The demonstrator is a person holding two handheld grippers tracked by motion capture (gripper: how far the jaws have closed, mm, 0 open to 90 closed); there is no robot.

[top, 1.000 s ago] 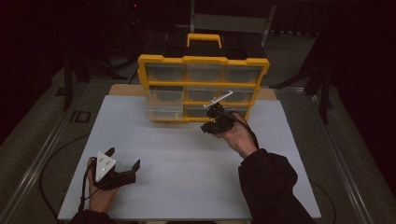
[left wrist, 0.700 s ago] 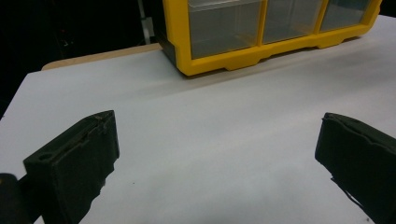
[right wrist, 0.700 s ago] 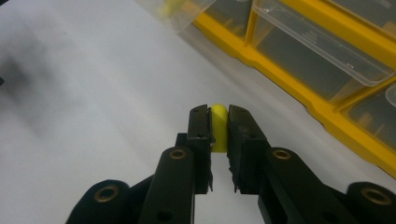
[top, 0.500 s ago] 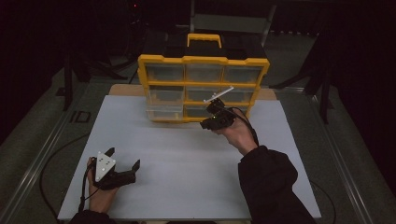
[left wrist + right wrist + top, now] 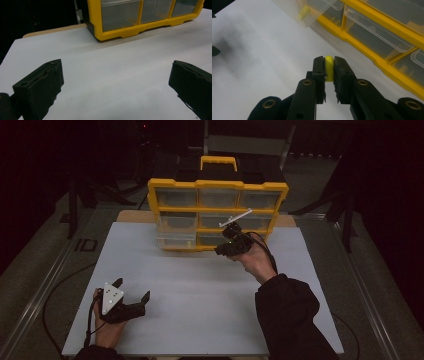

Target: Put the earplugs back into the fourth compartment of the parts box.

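Right now the right tongs (image 5: 329, 68) are clenched on a small rounded yellow plastic piece (image 5: 329, 67), pinched between their black pads. Just ahead of them stands the yellow-framed organizer cabinet with clear plastic drawers (image 5: 218, 184), one clear drawer (image 5: 312, 10) pulled out. Well apart, the left tongs (image 5: 116, 82) rest released, jaws wide, over the white table (image 5: 200, 290).

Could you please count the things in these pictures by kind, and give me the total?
Yellow drawer organizer: 1
Small yellow piece clamped in the right gripper: 1
Small yellow piece inside the pulled-out clear drawer: 1
Grippers, counting the open left gripper: 2
White table: 1
Total: 6
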